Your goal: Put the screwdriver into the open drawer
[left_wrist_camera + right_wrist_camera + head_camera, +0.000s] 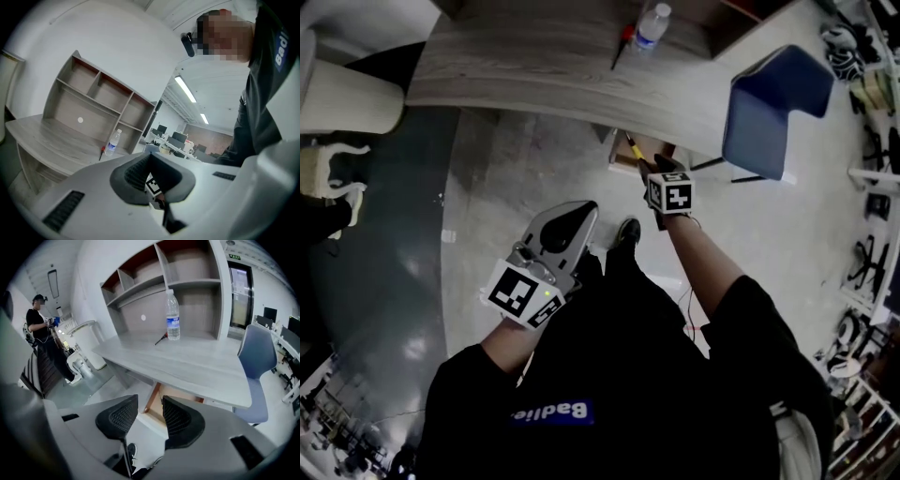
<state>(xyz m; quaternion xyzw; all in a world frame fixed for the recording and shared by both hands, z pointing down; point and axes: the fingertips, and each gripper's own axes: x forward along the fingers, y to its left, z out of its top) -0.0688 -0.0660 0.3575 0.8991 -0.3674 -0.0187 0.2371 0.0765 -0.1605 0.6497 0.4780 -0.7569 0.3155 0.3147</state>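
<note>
A drawer (649,148) stands open under the grey desk (534,66), its brown inside also showing in the right gripper view (153,404). A slim yellow-and-black screwdriver (632,148) lies at the drawer, just beyond my right gripper (653,169). That gripper (150,401) is open and faces the drawer with nothing between its fingers. A second screwdriver (623,42) with a red handle lies on the desk beside a water bottle (653,23). My left gripper (581,214) hangs low at my left side, shut and empty (152,161).
A blue chair (773,108) stands right of the drawer, close to my right arm. Open shelves (187,268) rise at the back of the desk. A white seat (328,169) is at the far left, where another person (40,329) stands. Clutter lines the right edge.
</note>
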